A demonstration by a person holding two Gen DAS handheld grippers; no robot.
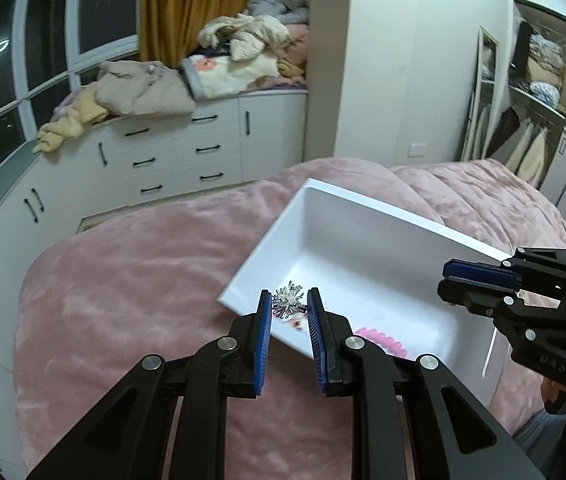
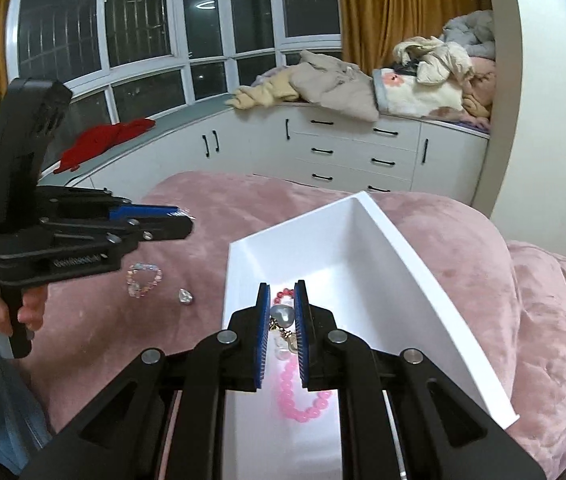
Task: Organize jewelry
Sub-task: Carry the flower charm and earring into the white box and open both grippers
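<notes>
A silver spiky brooch [image 1: 289,301] is clamped between the blue pads of the left gripper [image 1: 290,300], held above the near corner of the white tray [image 1: 367,208]. Just beyond those fingertips a small pinkish trinket [image 1: 295,323] and part of a pink bead bracelet [image 1: 383,340] are seen on the tray floor. A silver heart pendant [image 2: 281,315] is pinched by the right gripper [image 2: 281,300], jaws nearly together, with gold chain bits [image 2: 283,334] hanging below it; the pink beads lie under the fingers and a red bead strand [image 2: 283,295] just past the tips. Left of that gripper, on the pink blanket [image 2: 103,320], a small silver piece [image 2: 185,297] and an iridescent heart-shaped bracelet [image 2: 143,280] are laid. Further off, white drawers [image 2: 355,152] under piled clothes [image 2: 335,80] are seen.
</notes>
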